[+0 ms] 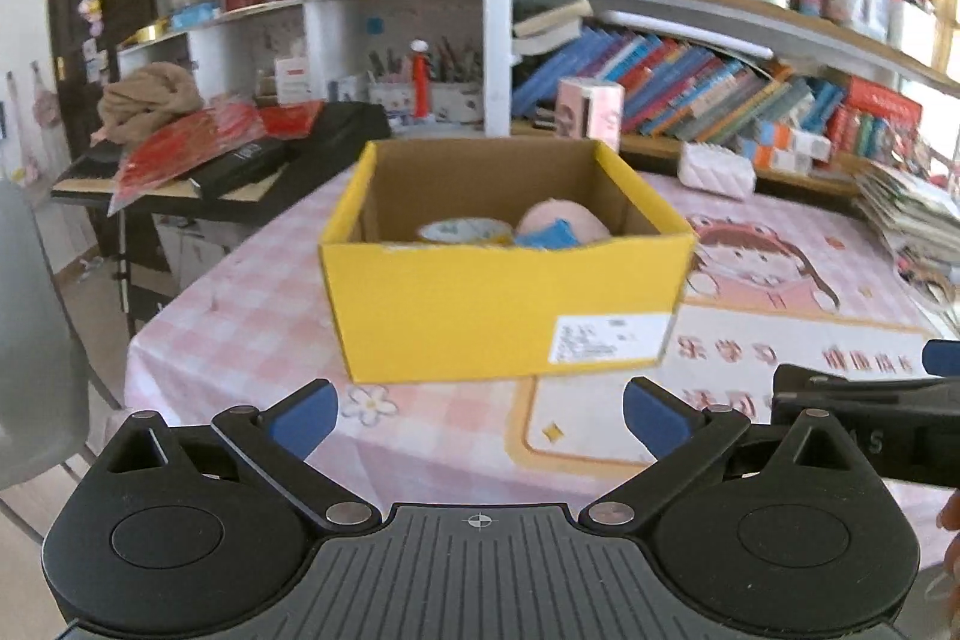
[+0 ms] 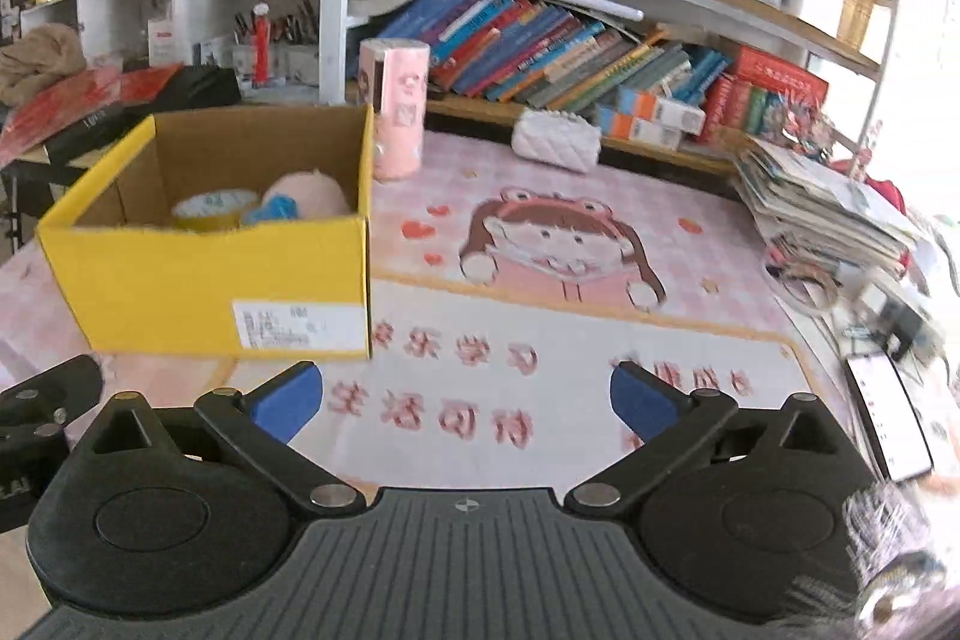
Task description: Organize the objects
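Both sets of jaws are spread wide with nothing between them, left gripper [image 1: 480, 415] and right gripper [image 2: 465, 400] hanging near the yellow box [image 1: 504, 304] on the bench [image 2: 600, 400]. The tape roll [image 2: 210, 207] and pink plush [image 2: 312, 193] already sit inside. I'd pick the next loose item, maybe the pink cylinder [image 2: 396, 112] just behind the box's far right corner, and come in square.

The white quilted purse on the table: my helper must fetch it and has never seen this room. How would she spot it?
Start at the yellow box on the pink table. Look right to the table's far edge, under the bookshelf. The white quilted purse lies there; its cream twin sits higher up.
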`<state>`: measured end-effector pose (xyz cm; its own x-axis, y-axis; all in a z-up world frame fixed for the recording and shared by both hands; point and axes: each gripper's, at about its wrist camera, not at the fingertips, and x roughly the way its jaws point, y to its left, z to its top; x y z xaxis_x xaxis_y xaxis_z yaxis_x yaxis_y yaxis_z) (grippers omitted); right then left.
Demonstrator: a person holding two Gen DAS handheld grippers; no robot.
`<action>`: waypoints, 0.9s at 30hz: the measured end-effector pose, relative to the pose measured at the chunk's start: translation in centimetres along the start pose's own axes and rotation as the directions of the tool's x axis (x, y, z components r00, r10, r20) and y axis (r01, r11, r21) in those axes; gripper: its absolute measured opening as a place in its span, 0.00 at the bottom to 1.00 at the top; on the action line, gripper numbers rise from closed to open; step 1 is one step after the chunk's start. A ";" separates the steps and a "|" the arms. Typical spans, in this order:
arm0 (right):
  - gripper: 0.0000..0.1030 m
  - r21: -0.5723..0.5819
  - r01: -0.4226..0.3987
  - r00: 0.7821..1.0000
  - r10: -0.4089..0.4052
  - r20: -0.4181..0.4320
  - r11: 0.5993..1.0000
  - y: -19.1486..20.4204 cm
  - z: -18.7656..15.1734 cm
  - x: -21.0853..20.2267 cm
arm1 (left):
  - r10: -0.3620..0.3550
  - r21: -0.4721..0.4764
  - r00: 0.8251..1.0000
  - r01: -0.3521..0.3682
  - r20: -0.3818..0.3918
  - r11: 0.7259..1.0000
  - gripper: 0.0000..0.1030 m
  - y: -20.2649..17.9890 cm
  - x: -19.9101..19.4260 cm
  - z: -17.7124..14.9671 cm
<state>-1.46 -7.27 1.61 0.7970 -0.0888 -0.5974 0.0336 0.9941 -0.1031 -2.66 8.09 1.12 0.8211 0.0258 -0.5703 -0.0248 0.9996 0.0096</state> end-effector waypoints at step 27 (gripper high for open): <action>1.00 0.123 0.248 0.961 -0.229 -0.152 0.961 -7.3 -5.2 -1.8 | -0.003 0.183 0.999 0.011 -0.046 0.983 0.99 -9.4 -0.1 -1.7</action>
<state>-6.32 -14.65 -0.68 0.6671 -0.3227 -0.6715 0.3047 0.9407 -0.1493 -3.45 -1.35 -0.30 0.7938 0.0226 -0.6078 0.0891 0.9842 0.1529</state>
